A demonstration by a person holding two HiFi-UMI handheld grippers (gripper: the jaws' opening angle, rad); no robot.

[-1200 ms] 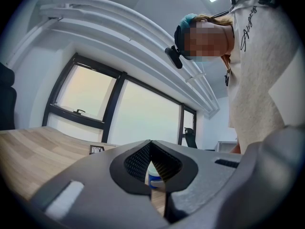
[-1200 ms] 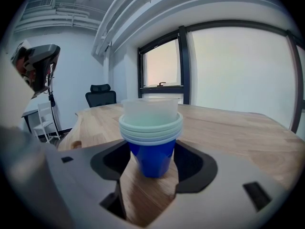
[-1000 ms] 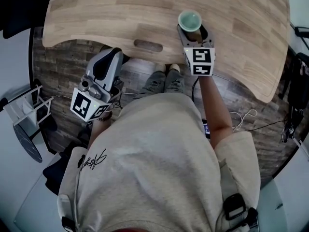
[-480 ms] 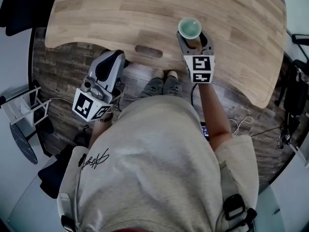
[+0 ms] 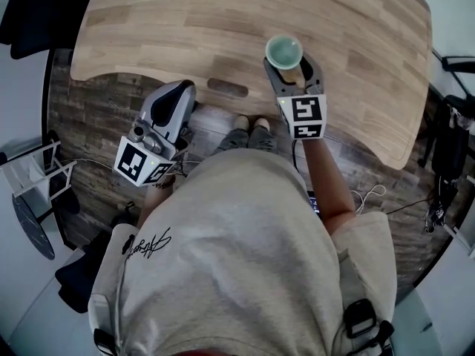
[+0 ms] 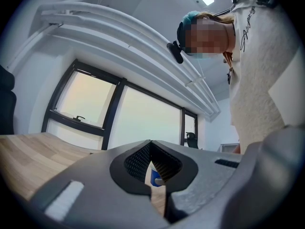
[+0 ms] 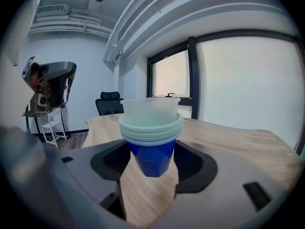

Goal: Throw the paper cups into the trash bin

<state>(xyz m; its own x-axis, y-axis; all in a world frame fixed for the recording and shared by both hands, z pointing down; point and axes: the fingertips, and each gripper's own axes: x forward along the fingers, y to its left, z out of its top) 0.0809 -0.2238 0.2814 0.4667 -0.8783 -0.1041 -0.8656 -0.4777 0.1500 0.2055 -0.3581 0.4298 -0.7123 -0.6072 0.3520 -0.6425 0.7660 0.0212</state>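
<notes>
A stack of blue paper cups (image 5: 283, 50) with pale rims sits between the jaws of my right gripper (image 5: 289, 69), which is shut on it over the near part of the wooden table (image 5: 185, 21). In the right gripper view the cup stack (image 7: 151, 137) is pinched at its blue base by both jaws, its bottom a little above the wood. My left gripper (image 5: 177, 95) hangs below the table's near edge, to the left of the person's legs, shut with nothing in it. Its tips (image 6: 150, 143) meet. No trash bin shows in any view.
A dark office chair (image 5: 30, 13) stands at the table's far left corner. A white rack (image 5: 30, 173) is on the floor at left, and cables (image 5: 371, 195) lie on the floor at right. Another chair (image 7: 109, 104) and a black stand (image 7: 50, 87) are in the room behind.
The right gripper and the cup stack have shifted slightly to the left over the table. The left gripper has stayed about where it was.
</notes>
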